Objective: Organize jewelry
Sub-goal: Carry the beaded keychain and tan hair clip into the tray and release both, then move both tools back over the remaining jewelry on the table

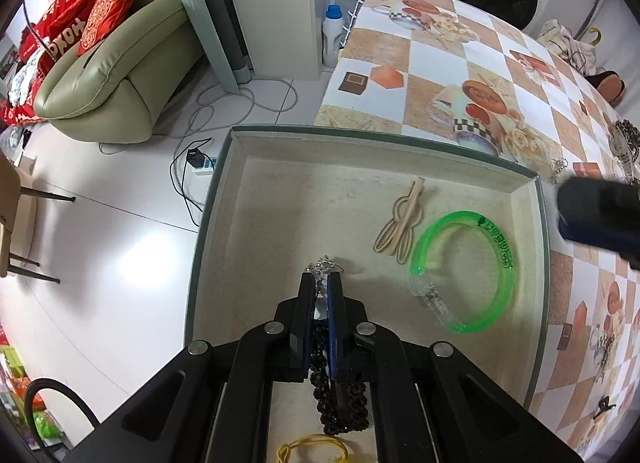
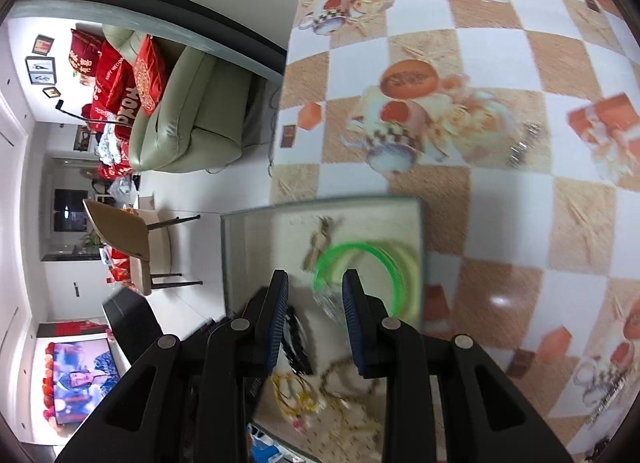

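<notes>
The left tool (image 1: 320, 295) is pressed together over the tray (image 1: 224, 199), pinching a fine silver chain (image 1: 325, 266). A short bunch of links shows above the tips, and a dark beaded strand (image 1: 340, 395) hangs or lies below the jaws; whether that strand is also gripped cannot be told. The right tool (image 2: 314, 303) is spread, with nothing between its pads, and stands above the near part of the tray. That view is blurred.

Location of the pieces: the tray sits at the corner of the table (image 1: 440, 75). Inside it lie a green bangle (image 1: 468, 263) with a clear clasp section, a beige knotted cord piece (image 1: 404, 219) just beside the bangle, a yellow cord (image 1: 312, 445) near the lower edge, and further cords and beads visible only from the right wrist. More metal pieces (image 1: 624, 143) remain on the table, well apart from the tray.

Handling assessment, as judgement: the chain is light, limp and slippery. It will sag, swing and tangle, so a pinch on a gathered bunch of links, as now, is the sound hold; a single link may slip out. The bangle appears to be stiff plastic, light and smooth. It should be taken across the band, away from the clear clasp, which looks the weakest part. The cord pieces are soft and give good purchase at the knot.

Risk: the chain may snag the beaded strand on release.
</notes>
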Available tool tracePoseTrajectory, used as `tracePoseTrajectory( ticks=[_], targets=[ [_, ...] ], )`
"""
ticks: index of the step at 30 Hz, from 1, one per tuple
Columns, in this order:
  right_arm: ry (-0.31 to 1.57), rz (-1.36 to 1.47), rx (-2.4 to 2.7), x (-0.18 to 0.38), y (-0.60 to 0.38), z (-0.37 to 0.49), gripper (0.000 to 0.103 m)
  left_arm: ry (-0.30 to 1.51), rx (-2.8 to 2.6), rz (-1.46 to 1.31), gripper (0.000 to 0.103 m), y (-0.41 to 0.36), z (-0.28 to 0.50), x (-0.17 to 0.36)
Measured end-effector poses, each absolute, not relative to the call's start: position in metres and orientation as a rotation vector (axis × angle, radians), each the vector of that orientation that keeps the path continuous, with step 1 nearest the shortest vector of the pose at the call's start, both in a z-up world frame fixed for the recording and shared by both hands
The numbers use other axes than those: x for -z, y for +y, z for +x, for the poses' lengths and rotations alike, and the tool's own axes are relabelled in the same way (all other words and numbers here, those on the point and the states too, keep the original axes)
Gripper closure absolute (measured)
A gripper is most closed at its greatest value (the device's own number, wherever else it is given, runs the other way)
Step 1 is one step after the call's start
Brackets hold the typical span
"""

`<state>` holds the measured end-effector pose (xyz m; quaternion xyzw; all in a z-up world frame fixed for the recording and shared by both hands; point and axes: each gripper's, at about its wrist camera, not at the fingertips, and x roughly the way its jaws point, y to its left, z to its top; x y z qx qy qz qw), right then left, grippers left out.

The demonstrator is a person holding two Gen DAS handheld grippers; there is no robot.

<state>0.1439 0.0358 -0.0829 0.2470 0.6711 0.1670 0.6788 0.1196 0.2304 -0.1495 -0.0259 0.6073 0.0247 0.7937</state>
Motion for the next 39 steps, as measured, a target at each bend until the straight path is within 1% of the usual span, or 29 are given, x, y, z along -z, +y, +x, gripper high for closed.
tracePoseTrajectory(
  ticks=[11, 12, 13, 14, 16, 22, 23, 24, 25, 27, 31, 33, 39],
  targets=[
    [1.518, 0.543, -0.338, 0.075, -0.002, 0.105, 0.072, 1.3, -0.049, -0.029, 0.093, 0.22, 0.113, 0.14],
    [1.518, 0.542, -0.335, 0.075, -0.005, 0.102, 0.072, 1.301, -0.048, -0.032, 0.081, 0.219, 0.113, 0.139],
    [1.518, 0.541, -0.328, 0.074, -0.009, 0.099, 0.072, 1.304, -0.049, -0.033, 0.057, 0.218, 0.113, 0.139],
    [1.518, 0.541, -0.325, 0.074, -0.011, 0.097, 0.072, 1.302, -0.062, -0.031, 0.0, 0.218, 0.112, 0.137],
    [1.518, 0.54, -0.315, 0.074, -0.018, 0.092, 0.072, 1.26, -0.093, 0.005, 0.0, 0.215, 0.109, 0.131],
    [1.513, 0.547, -0.286, 0.068, -0.035, 0.081, 0.072, 1.259, -0.088, 0.046, 0.0, 0.204, 0.109, 0.124],
    [1.511, 0.547, -0.282, 0.067, -0.036, 0.08, 0.07, 1.258, -0.09, 0.053, 0.0, 0.202, 0.109, 0.123],
    [1.51, 0.546, -0.278, 0.066, -0.039, 0.078, 0.063, 1.257, -0.088, 0.056, 0.0, 0.2, 0.108, 0.121],
    [1.506, 0.545, -0.271, 0.064, -0.043, 0.075, 0.059, 1.256, -0.084, 0.059, 0.0, 0.198, 0.107, 0.119],
    [1.499, 0.539, -0.261, 0.061, -0.049, 0.07, 0.043, 1.255, -0.076, 0.074, 0.0, 0.192, 0.103, 0.115],
    [1.491, 0.532, -0.238, 0.056, -0.065, 0.057, 0.033, 1.25, -0.065, 0.104, 0.0, 0.182, 0.089, 0.105],
    [1.484, 0.533, -0.216, 0.053, -0.077, 0.049, 0.025, 1.244, -0.067, 0.126, 0.0, 0.174, 0.085, 0.1],
    [1.458, 0.532, -0.139, 0.042, -0.114, 0.021, 0.017, 1.23, -0.035, 0.156, 0.0, 0.156, 0.068, 0.087]
  ],
)
